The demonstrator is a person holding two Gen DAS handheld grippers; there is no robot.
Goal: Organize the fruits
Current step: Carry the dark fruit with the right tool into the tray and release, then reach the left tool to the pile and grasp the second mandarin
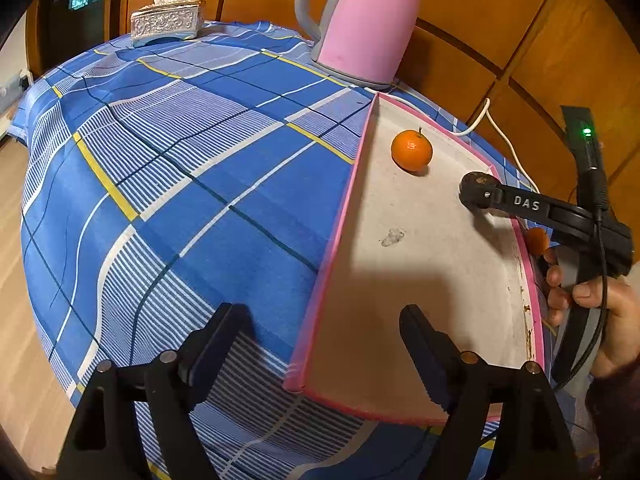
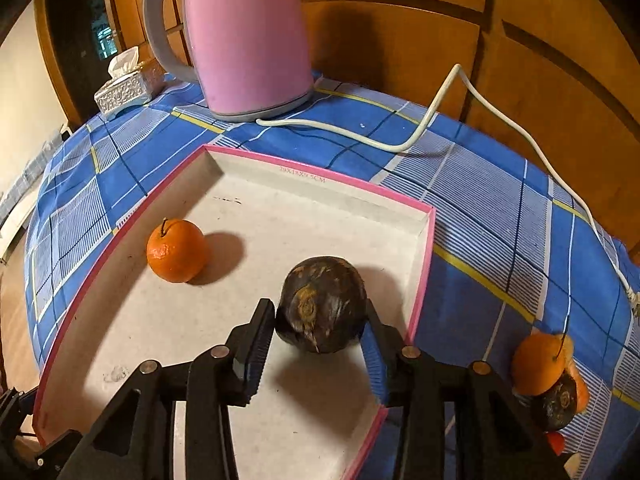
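Observation:
A shallow white tray with a pink rim [image 1: 344, 216] [image 2: 420, 292] lies on the blue checked cloth. An orange mandarin [image 1: 411, 150] [image 2: 176, 251] sits in the tray near its far left side. My right gripper [image 2: 320, 330] is shut on a dark round fruit [image 2: 322, 304] and holds it over the tray; the gripper also shows in the left wrist view [image 1: 478, 190]. My left gripper [image 1: 324, 328] is open and empty above the tray's near left rim. Another mandarin [image 2: 538, 364] and a dark fruit [image 2: 558, 400] lie on the cloth right of the tray.
A pink kettle [image 1: 364, 20] [image 2: 244, 36] stands behind the tray, its white cord [image 2: 404, 146] trailing across the cloth to the right. A silver tissue box [image 1: 166, 20] [image 2: 124, 90] sits at the far left corner. Wooden panels back the table.

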